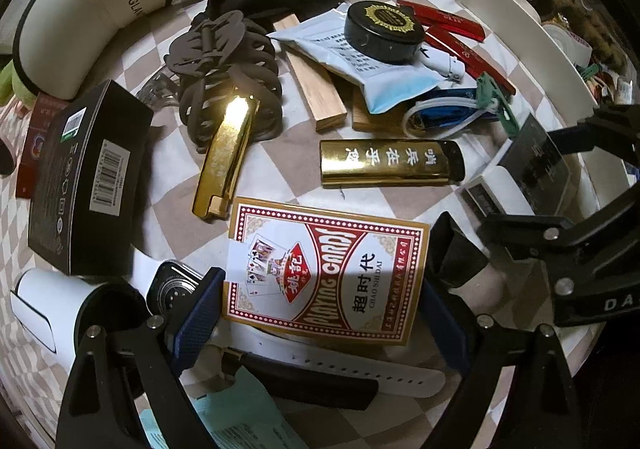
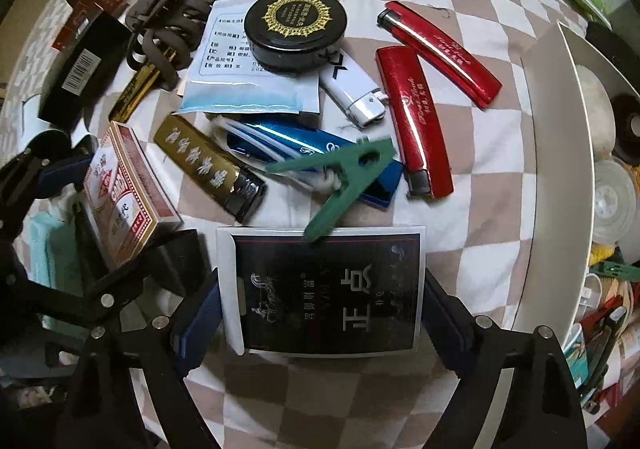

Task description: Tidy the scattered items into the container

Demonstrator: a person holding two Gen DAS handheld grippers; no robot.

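Left wrist view: left gripper [image 1: 324,301] pinches the red playing-card box [image 1: 326,273] over the checkered cloth [image 1: 280,177]. Right gripper [image 2: 322,309] clamps the black card pack [image 2: 326,293] beside the white container [image 2: 560,169].

left wrist: close, downward | right wrist: close, downward | shared: gold lighter [image 1: 390,162] [image 2: 210,169]

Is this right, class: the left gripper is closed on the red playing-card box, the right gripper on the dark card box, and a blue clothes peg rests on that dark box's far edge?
One thing is wrong: the clothes peg is green, not blue, as the right wrist view shows. The rest holds: the left gripper grips the red playing-card box, the right gripper the dark card box.
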